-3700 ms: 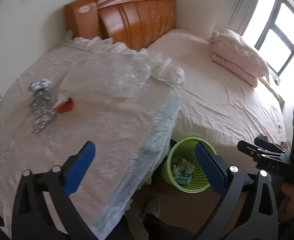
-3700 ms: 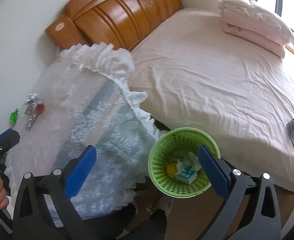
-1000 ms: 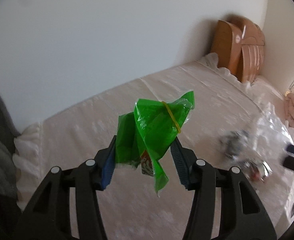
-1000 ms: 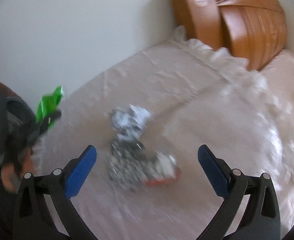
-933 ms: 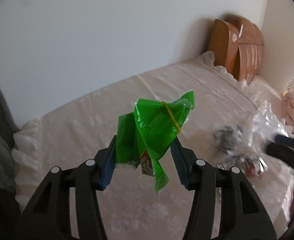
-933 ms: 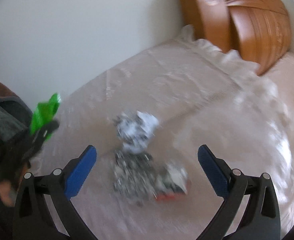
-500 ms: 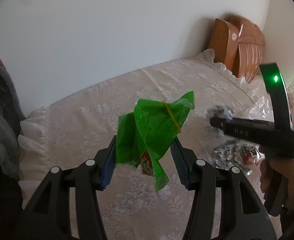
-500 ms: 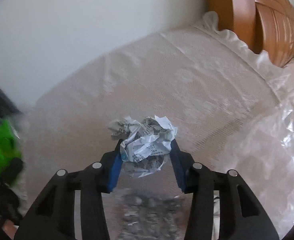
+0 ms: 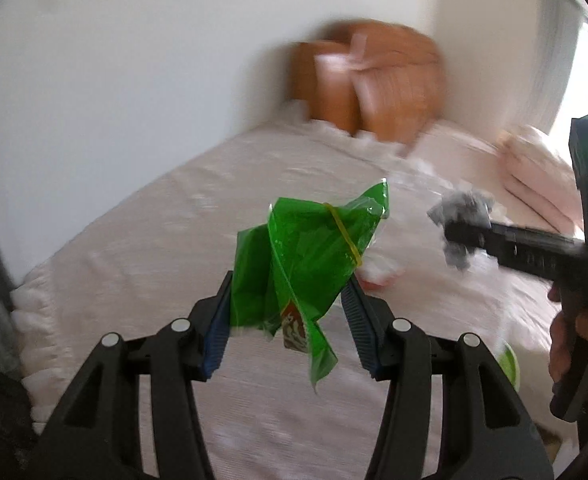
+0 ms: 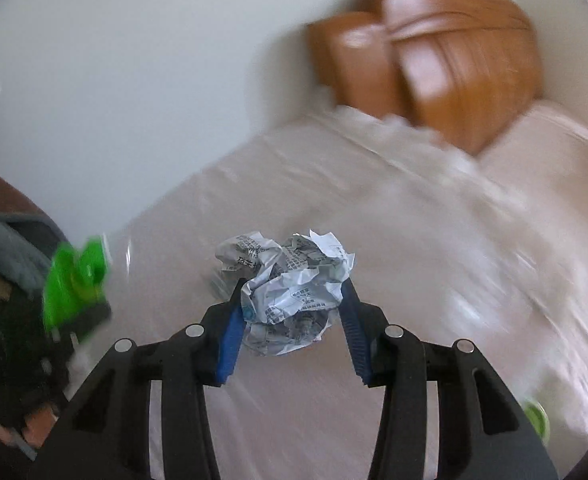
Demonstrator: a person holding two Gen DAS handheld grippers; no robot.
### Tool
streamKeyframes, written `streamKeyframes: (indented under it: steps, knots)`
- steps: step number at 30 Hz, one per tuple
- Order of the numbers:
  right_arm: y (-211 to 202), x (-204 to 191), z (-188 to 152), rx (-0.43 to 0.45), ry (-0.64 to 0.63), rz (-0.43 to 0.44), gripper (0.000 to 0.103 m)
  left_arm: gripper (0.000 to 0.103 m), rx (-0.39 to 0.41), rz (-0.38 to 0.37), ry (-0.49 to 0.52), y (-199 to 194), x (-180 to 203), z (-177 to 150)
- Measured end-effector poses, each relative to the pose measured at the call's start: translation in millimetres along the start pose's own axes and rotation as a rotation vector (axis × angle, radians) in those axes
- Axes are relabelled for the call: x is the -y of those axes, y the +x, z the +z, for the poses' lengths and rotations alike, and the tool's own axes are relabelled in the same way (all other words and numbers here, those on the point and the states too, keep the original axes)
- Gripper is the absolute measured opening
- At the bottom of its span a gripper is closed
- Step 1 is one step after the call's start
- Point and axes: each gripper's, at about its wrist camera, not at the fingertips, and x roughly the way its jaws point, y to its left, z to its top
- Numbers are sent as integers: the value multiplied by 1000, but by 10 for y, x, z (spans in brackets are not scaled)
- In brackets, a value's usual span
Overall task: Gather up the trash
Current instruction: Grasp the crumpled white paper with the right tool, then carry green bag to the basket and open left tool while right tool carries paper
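Your wooden headboard (image 9: 368,80) is just a motion-blurred smear in both views. The green basket (image 9: 508,362) only peeks out past the bed edge, mostly hidden. Something red and white (image 9: 378,274) sits behind your green wrapper (image 9: 306,264), too covered to identify. The crumpled paper (image 9: 460,220) looks fuzzy from the left.

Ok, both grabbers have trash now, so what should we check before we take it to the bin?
1. left gripper is shut on the green wrapper: ok.
2. right gripper is shut on the crumpled paper ball: ok.
3. Nothing dangling: not ok, a strip of wrapper hangs below the fingers.
4. Grippers apart from each other: ok.
5. The green bin is in sight: only a blurred sliver near the bed edge, its opening cannot be told.
6. Trash left on the lace cover: cannot tell; something red and white lies behind the wrapper, blurred.
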Motion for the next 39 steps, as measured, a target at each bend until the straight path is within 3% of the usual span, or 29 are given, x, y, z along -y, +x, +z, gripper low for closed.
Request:
streamKeyframes:
  steps: [9, 17, 27, 39]
  knots:
    - [-1251, 1189, -1274, 1, 255, -252, 45, 51, -90, -258, 235, 25, 1472, -281]
    - [-1811, 1663, -1909, 52, 393, -312, 46, 51, -118, -372, 412, -108, 2440, -534]
    - [-2034, 1950, -2217, 68, 452, -308, 46, 51, -157, -408, 525, -154, 2962, -764]
    - [-2105, 2152, -2472, 40, 501, -331, 46, 51, -221, -432, 570, 15, 3258, -937]
